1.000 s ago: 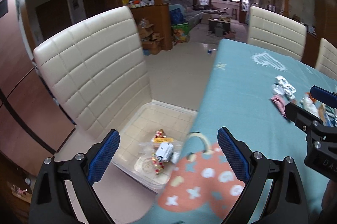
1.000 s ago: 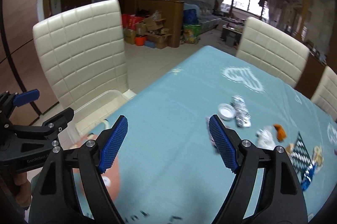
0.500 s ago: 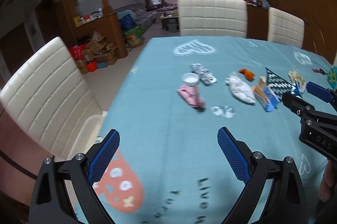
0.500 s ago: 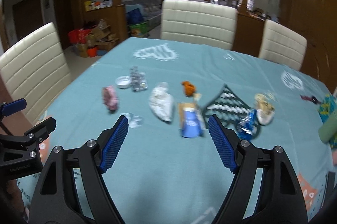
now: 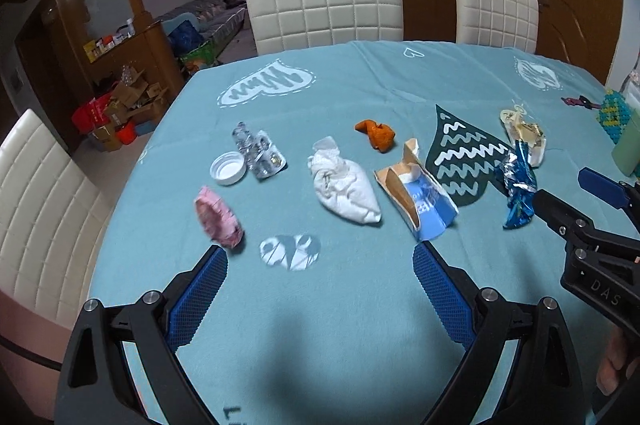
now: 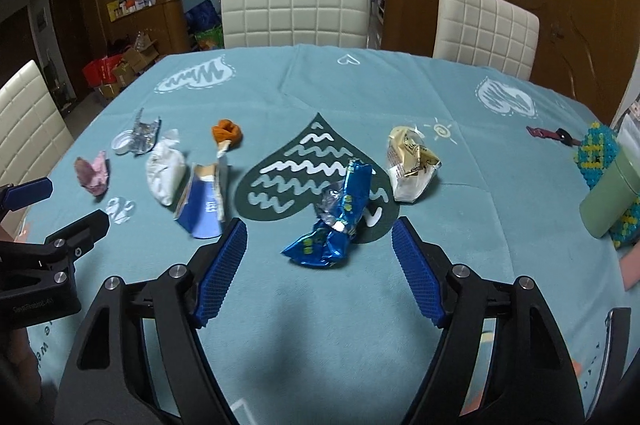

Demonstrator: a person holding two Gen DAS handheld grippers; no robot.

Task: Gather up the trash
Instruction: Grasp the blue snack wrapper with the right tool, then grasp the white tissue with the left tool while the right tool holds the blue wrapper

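Trash lies across the teal tablecloth [image 5: 360, 305]: a pink wrapper [image 5: 218, 217], a white cap [image 5: 228, 167], crushed clear plastic [image 5: 260, 155], a white tissue wad [image 5: 344, 187], an orange peel [image 5: 378, 135], a blue-and-white carton [image 5: 420, 201], a blue foil wrapper [image 6: 336, 217] and a cream wrapper [image 6: 412, 161]. My left gripper [image 5: 320, 285] is open and empty, just short of the pink wrapper. My right gripper [image 6: 318, 259] is open and empty, with the blue foil wrapper just beyond its tips.
Cream padded chairs stand at the far side [image 6: 294, 11], [image 6: 486, 25] and the left [image 5: 40, 193]. A green cup [image 6: 612, 193] on a beaded mat [image 6: 596, 153] and keys [image 6: 552, 134] lie at the right edge. Boxes [image 5: 132, 97] clutter the floor.
Both grippers have swung right, from the chair and the trash bin beside the table to face the trash on the tabletop. Both stay open.
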